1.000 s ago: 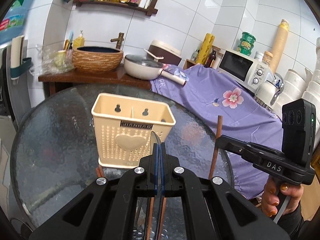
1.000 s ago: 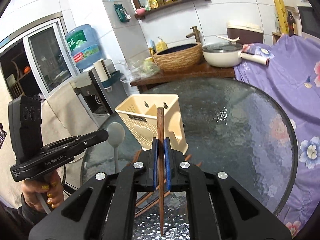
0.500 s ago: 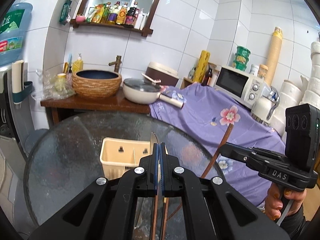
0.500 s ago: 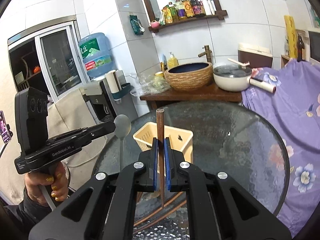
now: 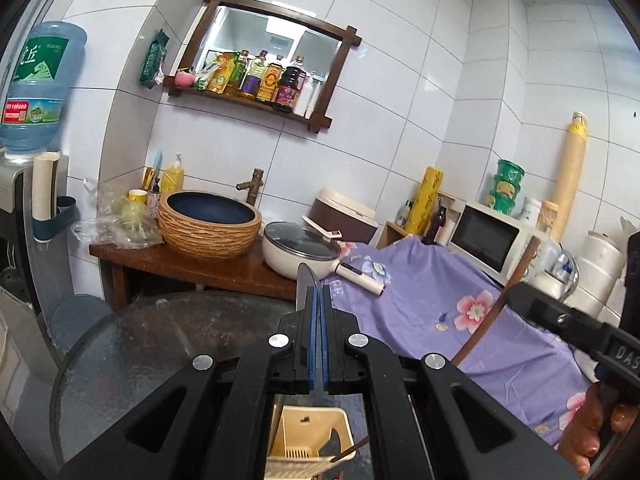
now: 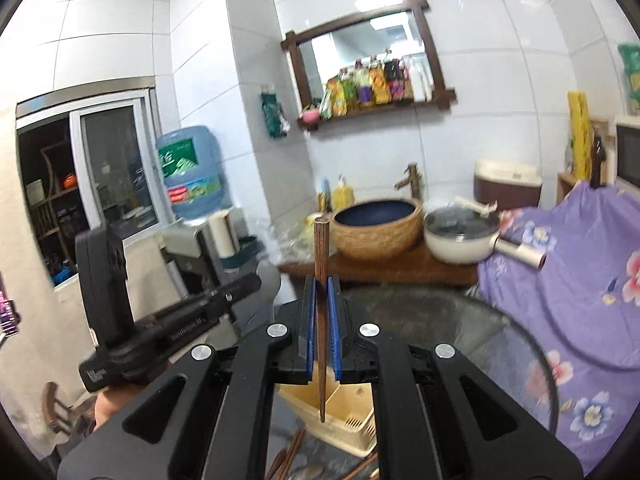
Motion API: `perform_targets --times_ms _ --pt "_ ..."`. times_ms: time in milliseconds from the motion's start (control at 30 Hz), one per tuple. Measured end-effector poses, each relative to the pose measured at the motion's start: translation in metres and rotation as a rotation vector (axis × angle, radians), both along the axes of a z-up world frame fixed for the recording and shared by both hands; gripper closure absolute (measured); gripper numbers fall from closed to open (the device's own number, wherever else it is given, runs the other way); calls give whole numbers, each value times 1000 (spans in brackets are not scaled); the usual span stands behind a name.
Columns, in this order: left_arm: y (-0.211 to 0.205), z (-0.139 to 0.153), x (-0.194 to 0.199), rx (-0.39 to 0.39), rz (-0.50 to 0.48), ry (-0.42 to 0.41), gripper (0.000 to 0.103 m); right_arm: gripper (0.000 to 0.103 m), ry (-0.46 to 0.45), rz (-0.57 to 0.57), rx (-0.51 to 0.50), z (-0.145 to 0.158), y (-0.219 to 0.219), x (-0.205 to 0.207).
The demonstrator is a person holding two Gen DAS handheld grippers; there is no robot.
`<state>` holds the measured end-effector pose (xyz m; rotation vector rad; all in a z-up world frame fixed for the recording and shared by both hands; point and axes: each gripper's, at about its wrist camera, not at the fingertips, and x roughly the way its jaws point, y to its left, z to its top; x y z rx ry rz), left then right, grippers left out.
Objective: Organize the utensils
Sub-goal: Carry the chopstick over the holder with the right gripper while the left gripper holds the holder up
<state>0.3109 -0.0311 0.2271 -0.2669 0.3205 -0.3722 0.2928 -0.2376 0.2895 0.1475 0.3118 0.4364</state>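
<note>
My left gripper [image 5: 318, 300] is shut on a metal spoon [image 5: 305, 285], held upright; its bowl sticks up past the jaws. Below it, seen between the arms, is the cream utensil holder [image 5: 308, 436] on the glass table. My right gripper [image 6: 321, 292] is shut on a brown wooden chopstick [image 6: 321, 264], held upright, with its thin tip over the holder [image 6: 344, 412]. The right gripper also shows in the left wrist view [image 5: 516, 296], and the left gripper in the right wrist view [image 6: 252, 284]. Several loose chopsticks [image 6: 290, 456] lie on the table beside the holder.
The round glass table [image 6: 480, 344] stands before a wooden counter [image 5: 192, 264] with a woven basin [image 5: 208, 224] and a white pan [image 5: 300, 250]. A purple flowered cloth [image 5: 440, 312] covers furniture to the right, with a microwave [image 5: 488, 240] behind it. A water dispenser [image 6: 188, 176] is at left.
Both grippers have risen and tilted upward with their utensils. The holder has dropped from the centre of each view to the bottom, under the jaws.
</note>
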Motion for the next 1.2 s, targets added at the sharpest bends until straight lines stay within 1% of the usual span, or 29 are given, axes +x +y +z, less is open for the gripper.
perform_targets --times_ms 67,133,267,433,633,933,1067,1200 --pt "-1 -5 9 -3 15 -10 102 96 -18 -21 -19 1 4 6" --pt "-2 -15 17 -4 17 -3 102 96 -18 -43 -30 -7 8 14" --pt "-5 -37 26 9 17 5 102 96 15 -71 -63 -40 17 30" --pt "-5 -64 30 7 17 16 102 96 83 -69 -65 -80 22 45" --pt "-2 -92 32 9 19 71 102 96 128 -62 -73 -111 29 50" --pt "3 -123 33 11 13 138 102 96 184 -71 -50 -133 25 59" --pt "6 -136 35 4 15 170 102 96 183 -88 -36 -136 20 60" --pt "5 -137 32 16 9 162 102 96 196 -89 -16 -137 14 66"
